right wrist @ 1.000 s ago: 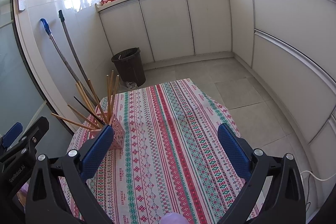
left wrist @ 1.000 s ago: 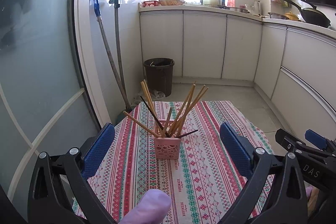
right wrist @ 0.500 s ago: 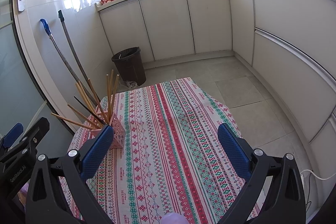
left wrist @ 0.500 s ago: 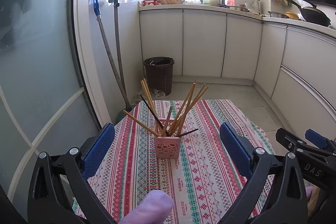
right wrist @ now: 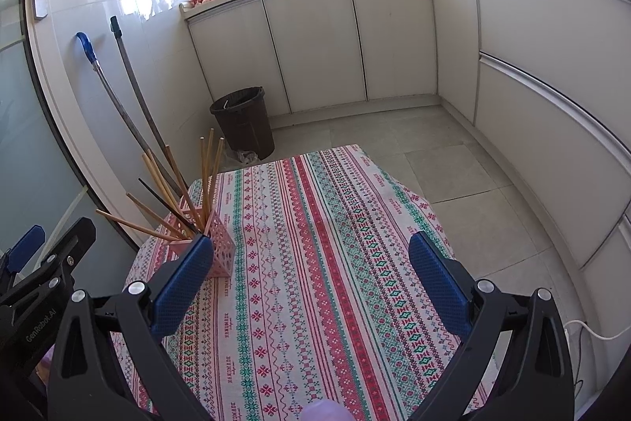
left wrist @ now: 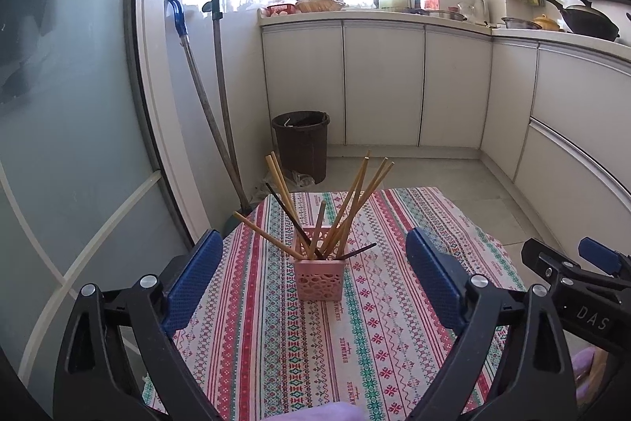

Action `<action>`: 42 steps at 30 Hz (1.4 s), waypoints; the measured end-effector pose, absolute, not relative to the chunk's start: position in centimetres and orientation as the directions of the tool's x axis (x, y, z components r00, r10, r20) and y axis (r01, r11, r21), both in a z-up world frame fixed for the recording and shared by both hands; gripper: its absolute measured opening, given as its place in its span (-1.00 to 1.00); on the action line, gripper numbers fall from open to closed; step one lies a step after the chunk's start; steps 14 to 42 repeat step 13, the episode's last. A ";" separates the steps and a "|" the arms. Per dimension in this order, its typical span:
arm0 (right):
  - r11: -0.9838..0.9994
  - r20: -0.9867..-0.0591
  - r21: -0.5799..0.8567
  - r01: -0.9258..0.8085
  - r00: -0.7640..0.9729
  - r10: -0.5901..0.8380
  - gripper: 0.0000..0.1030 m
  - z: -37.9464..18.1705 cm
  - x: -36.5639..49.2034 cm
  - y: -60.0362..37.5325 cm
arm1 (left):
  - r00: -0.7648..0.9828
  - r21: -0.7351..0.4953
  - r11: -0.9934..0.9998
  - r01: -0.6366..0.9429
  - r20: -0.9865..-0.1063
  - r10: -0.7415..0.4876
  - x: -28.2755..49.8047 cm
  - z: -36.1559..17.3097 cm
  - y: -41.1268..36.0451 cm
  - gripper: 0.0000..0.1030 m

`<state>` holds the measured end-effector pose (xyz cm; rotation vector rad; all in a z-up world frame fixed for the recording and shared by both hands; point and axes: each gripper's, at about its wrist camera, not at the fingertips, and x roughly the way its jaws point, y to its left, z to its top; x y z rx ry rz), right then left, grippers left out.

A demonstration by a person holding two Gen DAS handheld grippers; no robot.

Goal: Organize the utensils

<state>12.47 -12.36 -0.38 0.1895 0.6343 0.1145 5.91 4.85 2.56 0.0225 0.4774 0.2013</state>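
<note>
Chopsticks [left wrist: 315, 219] stand in a pink holder [left wrist: 318, 279] at the centre of the left wrist view, on the striped cloth that covers the counter [left wrist: 394, 342]. In the right wrist view the same holder [right wrist: 221, 255] sits at the left of the frame, partly behind the blue pad of that gripper. The sticks all have their lower ends inside the holder, but they splay out at different angles, and a dark one at the right side leans low over the rim. No loose utensil shows anywhere on the cloth in either view, so the gathering looks done; what may be left, as a guess, is straightening the bunch or moving the holder.

The left gripper [left wrist: 311, 275] has its fingers spread wide with the holder framed between them farther ahead, not touching; its jaws have just been closing a little, with nothing pressed between them. The right gripper [right wrist: 311, 279] is likewise wide apart and empty, over bare cloth.
</note>
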 end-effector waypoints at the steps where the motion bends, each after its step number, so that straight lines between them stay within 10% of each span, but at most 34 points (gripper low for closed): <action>1: 0.976 -0.578 0.211 -0.047 0.799 0.164 0.88 -0.4 12.4 -12.3 | 0.872 0.067 0.981 -0.183 -0.450 0.193 5.8 2.6 4.8 0.61; 42: 0.977 -0.581 0.210 -0.040 0.798 0.158 0.88 -0.4 12.6 -12.4 | 0.872 0.058 0.982 -0.182 -0.453 0.188 5.8 3.1 4.8 0.86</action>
